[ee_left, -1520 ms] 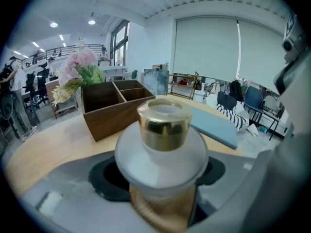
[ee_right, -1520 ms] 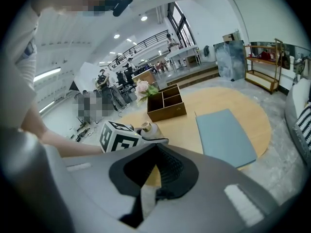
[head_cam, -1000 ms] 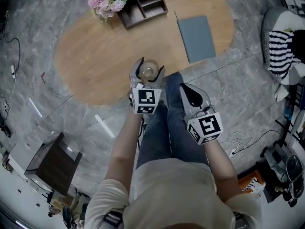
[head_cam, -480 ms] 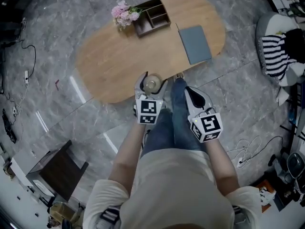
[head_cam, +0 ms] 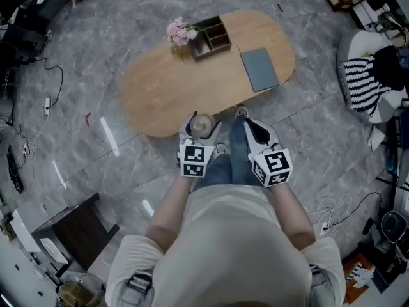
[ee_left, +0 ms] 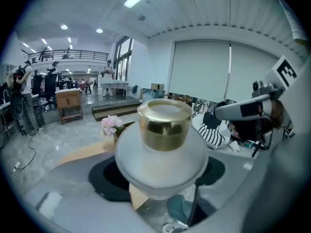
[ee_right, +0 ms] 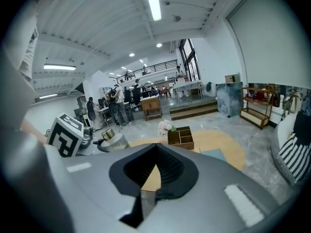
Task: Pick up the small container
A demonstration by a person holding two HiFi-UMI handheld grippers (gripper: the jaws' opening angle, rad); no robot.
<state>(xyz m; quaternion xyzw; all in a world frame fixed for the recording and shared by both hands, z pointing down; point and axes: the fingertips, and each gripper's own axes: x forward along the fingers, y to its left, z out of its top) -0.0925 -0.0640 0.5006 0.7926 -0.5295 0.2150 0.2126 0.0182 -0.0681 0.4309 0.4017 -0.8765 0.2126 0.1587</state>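
The small container [head_cam: 202, 125] is a frosted white jar with a gold lid [ee_left: 164, 123]. My left gripper [head_cam: 199, 128] is shut on it, its jaws wide around the jar's round body [ee_left: 163, 159]. It is held in the air in front of the person, above the near edge of the oval wooden table [head_cam: 166, 88]. My right gripper [head_cam: 248, 125] hangs beside it on the right, shut and empty, its tips meeting [ee_right: 156, 149]. From the right gripper view the jar [ee_right: 112, 139] shows to the left.
On the table stand a wooden organizer [head_cam: 212, 36], pink flowers [head_cam: 181, 31] and a grey-blue pad [head_cam: 259, 69]. A seat with striped cloth [head_cam: 364, 82] is at the right. A dark side table [head_cam: 70, 226] sits lower left. Cables lie on the marble floor.
Both grippers have risen, the jar still in the left one. The table and floor look smaller and farther below. The person's legs are now mostly hidden under the torso.
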